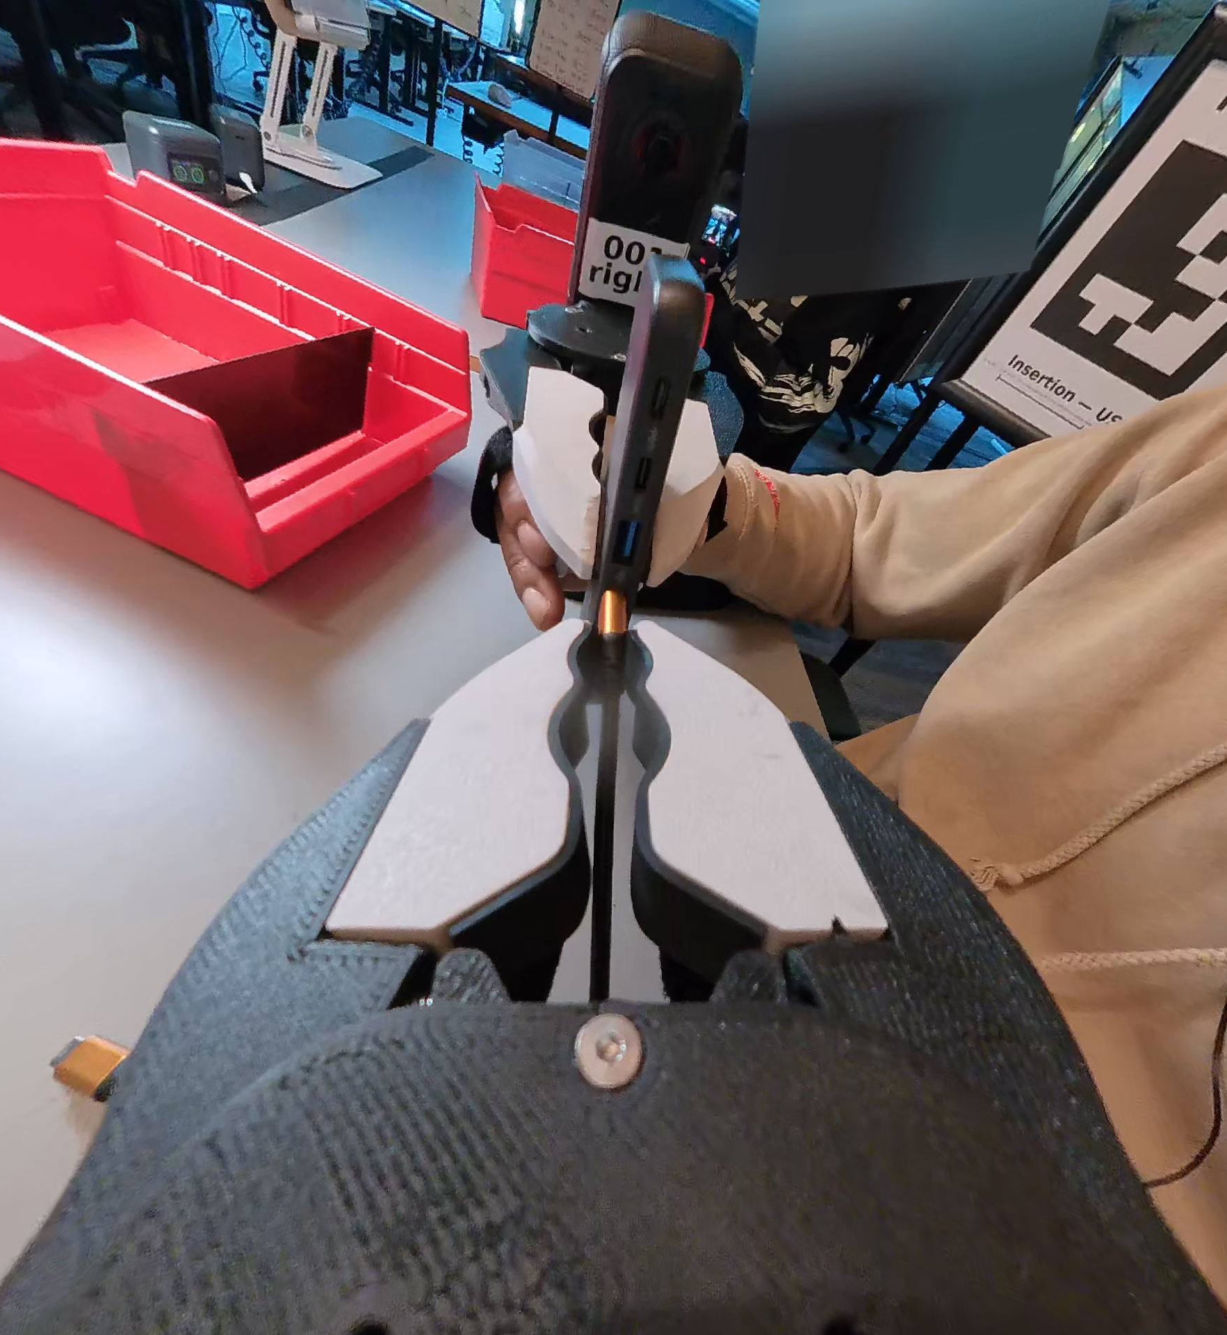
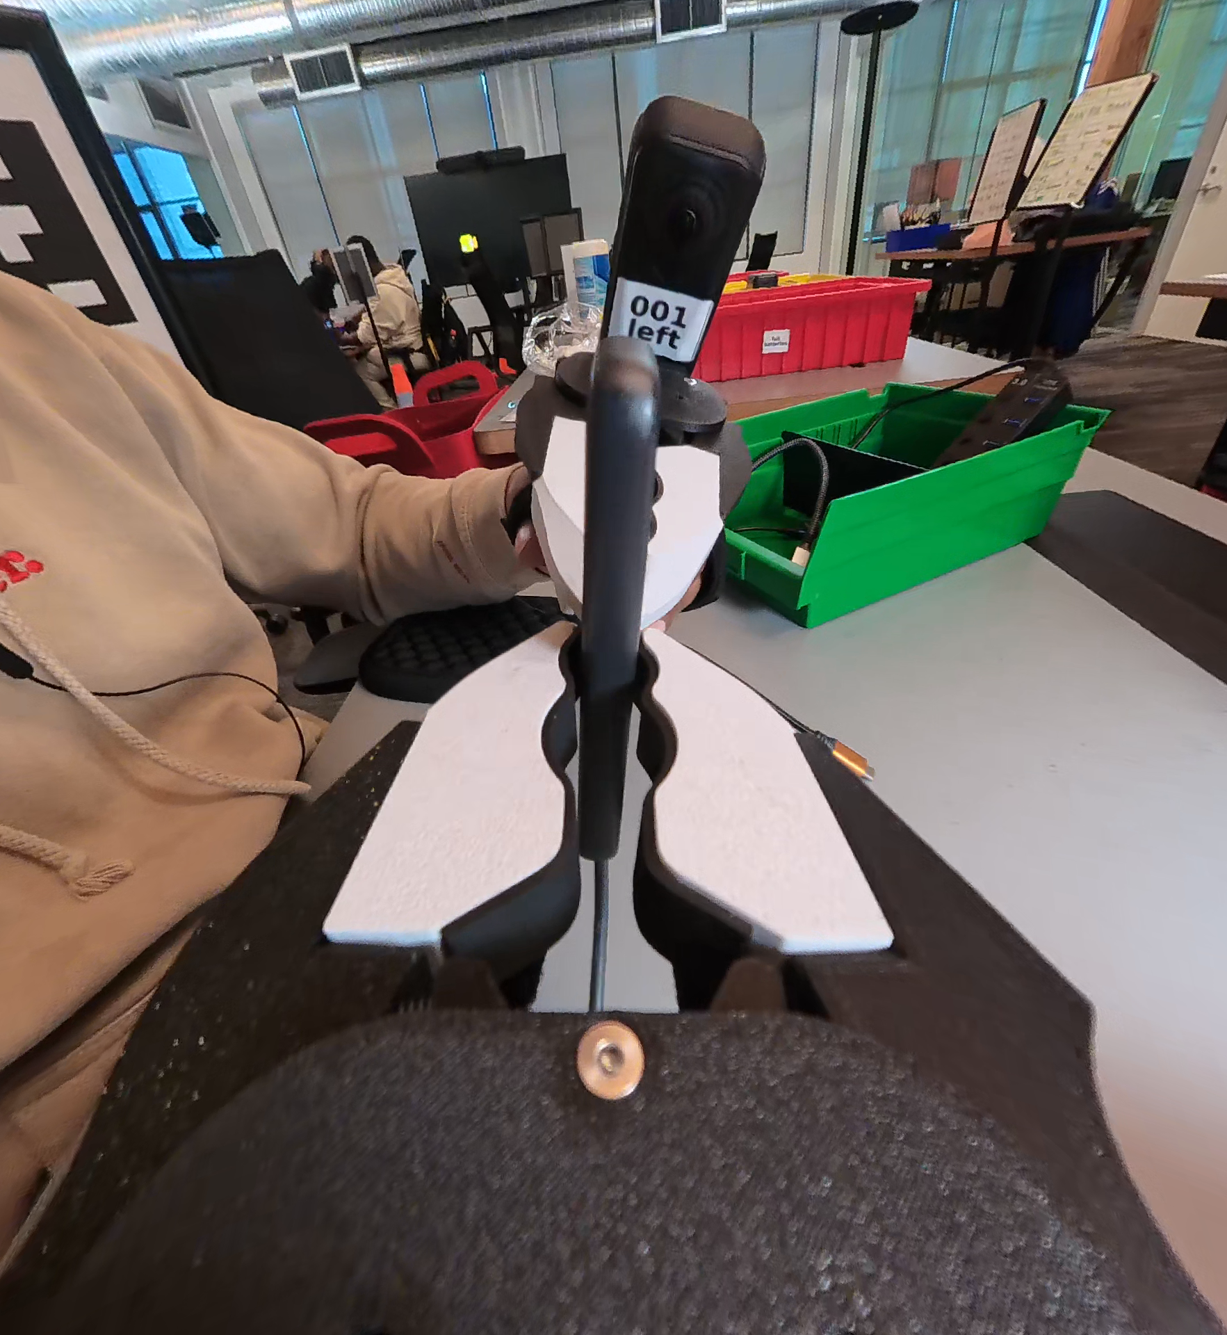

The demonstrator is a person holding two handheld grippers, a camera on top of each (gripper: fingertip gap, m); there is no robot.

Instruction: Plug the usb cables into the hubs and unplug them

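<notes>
The left gripper (image 1: 609, 650) had its jaws clenched on the orange-collared USB plug (image 1: 610, 620), the black cable (image 1: 601, 867) running back between the jaws toward the wrist. Directly ahead of those jaws the plug met the lower end of the dark hub (image 1: 650, 448), just below its blue port; whether it was fully seated could not be told. The right gripper (image 2: 607, 672) had its jaws clamped on the same hub (image 2: 614, 549), held edge-on and upright, with the hub's own thin lead trailing back between them. Both tools faced each other above the grey table (image 1: 126, 722). Beyond and to the left of the left jaws stood a red bin (image 1: 184, 404) with a black divider; beyond and to the right of the right jaws stood a green bin (image 2: 913, 520) holding another hub and cables. A second orange plug (image 2: 848, 758) lay on the table just right of the right jaws. In judgement, the hub is light, rigid and smooth-sided, so liable to slip; it is best gripped across its flat faces. The plug should be taken by its stiff collar, never the limp cable.
</notes>
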